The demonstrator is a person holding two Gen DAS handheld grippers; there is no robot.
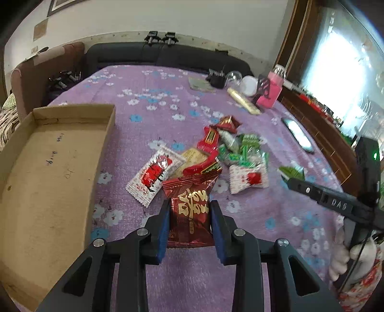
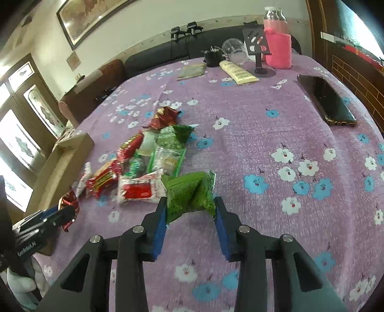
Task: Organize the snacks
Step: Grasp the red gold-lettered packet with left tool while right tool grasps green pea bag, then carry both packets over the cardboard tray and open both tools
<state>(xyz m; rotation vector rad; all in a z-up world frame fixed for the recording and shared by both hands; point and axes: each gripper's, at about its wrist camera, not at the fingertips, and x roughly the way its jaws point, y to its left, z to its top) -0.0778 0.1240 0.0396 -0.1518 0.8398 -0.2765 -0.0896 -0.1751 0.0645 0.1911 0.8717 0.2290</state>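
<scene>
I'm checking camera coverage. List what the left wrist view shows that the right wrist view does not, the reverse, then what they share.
Only the left wrist view: the cardboard box's open inside, and the left gripper closed on a dark red snack packet.
Only the right wrist view: the glazed doors, and the right gripper squeezing a green packet.
Both: the snack pile, phone, pink-sleeved bottle.

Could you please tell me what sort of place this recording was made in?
Probably a home living room: a black leather sofa behind a table under a purple flowered cloth, a framed picture on the wall, and glazed wooden doors.
</scene>
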